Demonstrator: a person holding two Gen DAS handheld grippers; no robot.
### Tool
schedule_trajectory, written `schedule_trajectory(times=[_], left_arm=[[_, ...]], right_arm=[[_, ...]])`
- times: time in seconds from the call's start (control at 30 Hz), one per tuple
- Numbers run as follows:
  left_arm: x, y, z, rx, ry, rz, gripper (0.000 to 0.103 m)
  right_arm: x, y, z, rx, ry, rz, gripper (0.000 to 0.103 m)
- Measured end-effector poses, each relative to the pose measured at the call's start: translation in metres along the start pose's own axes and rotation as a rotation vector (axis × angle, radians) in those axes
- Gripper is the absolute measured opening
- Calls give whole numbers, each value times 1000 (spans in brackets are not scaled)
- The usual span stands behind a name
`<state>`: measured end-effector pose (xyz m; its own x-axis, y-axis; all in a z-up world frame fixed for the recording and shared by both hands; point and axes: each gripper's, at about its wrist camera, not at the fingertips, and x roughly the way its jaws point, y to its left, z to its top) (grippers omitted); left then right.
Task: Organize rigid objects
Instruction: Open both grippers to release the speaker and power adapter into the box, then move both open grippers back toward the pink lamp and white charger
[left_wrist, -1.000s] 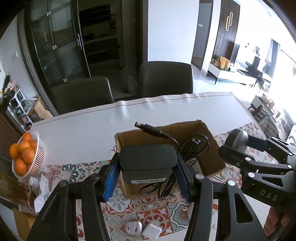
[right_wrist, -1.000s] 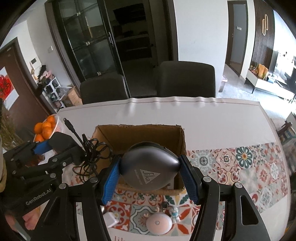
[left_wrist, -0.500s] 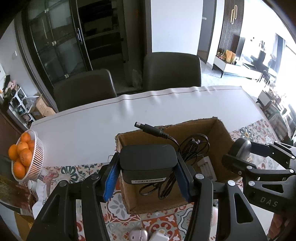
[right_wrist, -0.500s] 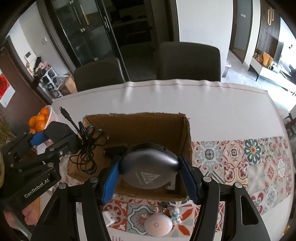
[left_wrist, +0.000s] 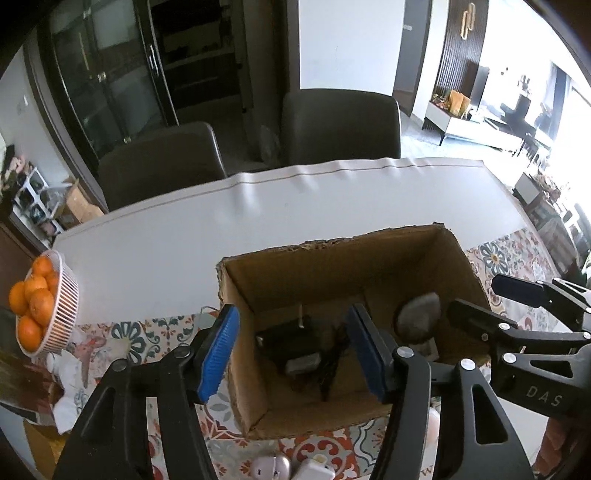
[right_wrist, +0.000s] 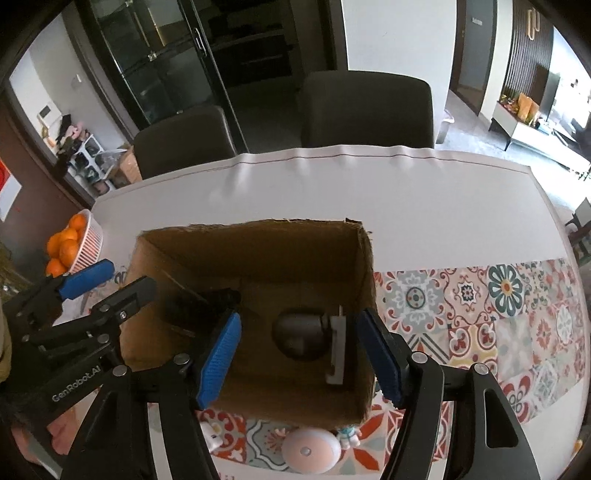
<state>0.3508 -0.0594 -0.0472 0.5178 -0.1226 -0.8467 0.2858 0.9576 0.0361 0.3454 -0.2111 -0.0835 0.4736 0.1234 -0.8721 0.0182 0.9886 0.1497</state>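
Observation:
An open cardboard box (left_wrist: 458, 254) stands on the table below both grippers. A black power adapter (left_wrist: 291, 343) with its coiled cable lies on the box floor at the left. A grey mouse (left_wrist: 419, 317) rests at the right against a white flat piece (right_wrist: 336, 350). My left gripper (left_wrist: 291, 354) hangs over the adapter, jaws opening, with nothing between the blue pads. My right gripper (right_wrist: 299, 356) hangs over the mouse (right_wrist: 299, 332), jaws opening as well and holding nothing. Each gripper shows in the other's view: the right gripper (left_wrist: 495, 306), the left gripper (right_wrist: 110, 286).
A white basket of oranges (left_wrist: 51, 306) sits at the table's left edge. In front of the box lie a round white gadget (right_wrist: 312, 450), a tiny figure (right_wrist: 347, 437), a white plug (left_wrist: 314, 470) and a pale case (left_wrist: 269, 467). Two dark chairs (right_wrist: 365, 110) stand behind the table.
Both grippers sank toward the box and opened. The adapter left the left pads and the mouse left the right pads; both now lie inside the box.

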Motion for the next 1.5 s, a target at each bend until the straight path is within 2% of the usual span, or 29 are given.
schedule_trajectory(times=[0.17,0.67,0.97,1.23,1.5], left_arm=[[-13,0,-9,6,-14,22,60],[-53,8,-46,-16,-29,2,60],[-61,0,-69,10,10,-9,60],[-52,-4,-91,-10,92,-55,60],[-40,-4,-113,-23,155,-65,60]], right_arm=[[-10,2,-9,-4,-22,-13,67],[-53,22,-35,-74,-107,-37,67],[-56,21,-56,-77,-65,-33,67],[-48,17,-77,-64,-8,-17,67],[-35,16,-95,-61,48,-11,67]])
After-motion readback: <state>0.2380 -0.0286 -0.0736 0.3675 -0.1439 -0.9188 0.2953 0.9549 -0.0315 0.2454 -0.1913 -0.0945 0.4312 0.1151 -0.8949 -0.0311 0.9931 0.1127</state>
